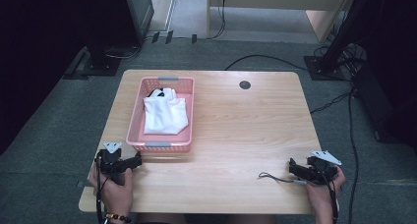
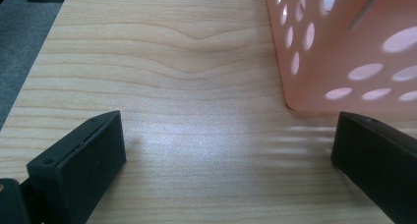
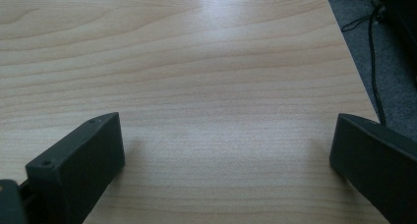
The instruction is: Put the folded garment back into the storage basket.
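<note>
Basket [image 1: 162,146], pink and perforated, sits just beyond the left tongs [image 1: 135,161], which gape wide and empty near the desk's [image 1: 246,126] front-left corner. Right tongs [image 1: 294,168] rest equally spread, front right. Folded white cloth [image 1: 164,113] fills the basket.

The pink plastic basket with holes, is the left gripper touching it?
Apart. In the left gripper view, bare table separates the left gripper from the pink plastic basket.

Lab, camera stands [image 1: 101,57], floor cables [image 1: 339,98]
</note>
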A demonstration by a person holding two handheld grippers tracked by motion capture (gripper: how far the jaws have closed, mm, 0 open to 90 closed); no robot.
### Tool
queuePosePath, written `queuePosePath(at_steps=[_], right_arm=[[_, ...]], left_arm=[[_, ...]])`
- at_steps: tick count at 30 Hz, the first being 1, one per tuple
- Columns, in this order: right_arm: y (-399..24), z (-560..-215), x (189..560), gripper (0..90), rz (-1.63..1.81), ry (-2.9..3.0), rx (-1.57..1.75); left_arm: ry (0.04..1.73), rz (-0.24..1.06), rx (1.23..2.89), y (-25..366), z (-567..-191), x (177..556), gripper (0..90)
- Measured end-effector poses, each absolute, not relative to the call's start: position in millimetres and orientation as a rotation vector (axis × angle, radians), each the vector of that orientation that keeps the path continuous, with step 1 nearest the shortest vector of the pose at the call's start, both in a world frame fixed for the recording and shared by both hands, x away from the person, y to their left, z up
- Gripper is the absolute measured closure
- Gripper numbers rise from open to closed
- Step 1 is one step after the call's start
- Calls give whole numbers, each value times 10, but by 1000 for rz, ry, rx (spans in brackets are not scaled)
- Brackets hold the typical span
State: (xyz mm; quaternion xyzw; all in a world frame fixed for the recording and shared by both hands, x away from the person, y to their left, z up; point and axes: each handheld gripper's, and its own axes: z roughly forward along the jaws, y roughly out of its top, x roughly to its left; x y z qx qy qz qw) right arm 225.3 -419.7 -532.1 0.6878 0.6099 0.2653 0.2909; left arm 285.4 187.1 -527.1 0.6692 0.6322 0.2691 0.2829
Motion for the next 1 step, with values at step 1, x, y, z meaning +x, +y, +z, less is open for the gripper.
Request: queuePosePath(at_steps=[1], right_arm=[[-4197,-5321,2253,0,707,1626,1834]], left_arm=[[1693,720,1791,1871,-5271,2854,0]])
